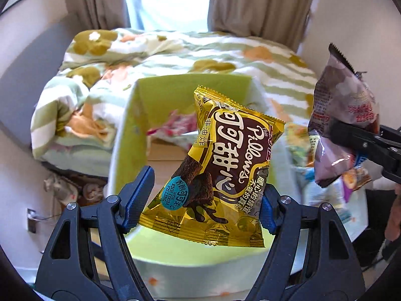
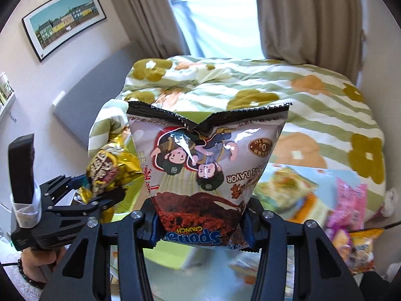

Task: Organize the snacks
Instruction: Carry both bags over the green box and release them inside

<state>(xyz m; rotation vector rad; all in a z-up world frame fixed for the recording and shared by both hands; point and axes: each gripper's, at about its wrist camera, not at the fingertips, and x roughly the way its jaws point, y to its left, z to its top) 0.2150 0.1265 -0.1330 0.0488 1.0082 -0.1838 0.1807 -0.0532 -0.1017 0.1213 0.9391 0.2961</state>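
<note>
So the left gripper (image 1: pixel 200 195) is pinching a gold Pillows cocoa packet (image 1: pixel 220 173) by its lower corners, dangling it right over the open green box (image 1: pixel 130 135) just ahead of the claw. At least one pinkish packet (image 1: pixel 175 125) is already sitting inside, blurry though. Over on the right, the right gripper (image 2: pixel 200 223) is squeezing a Sponge Crunch bag (image 2: pixel 208 165) upside down. Beside and beyond that claw, a loose pile of snacks (image 2: pixel 348 213) is still waiting, so I'm guessing they're maybe partway through.
</note>
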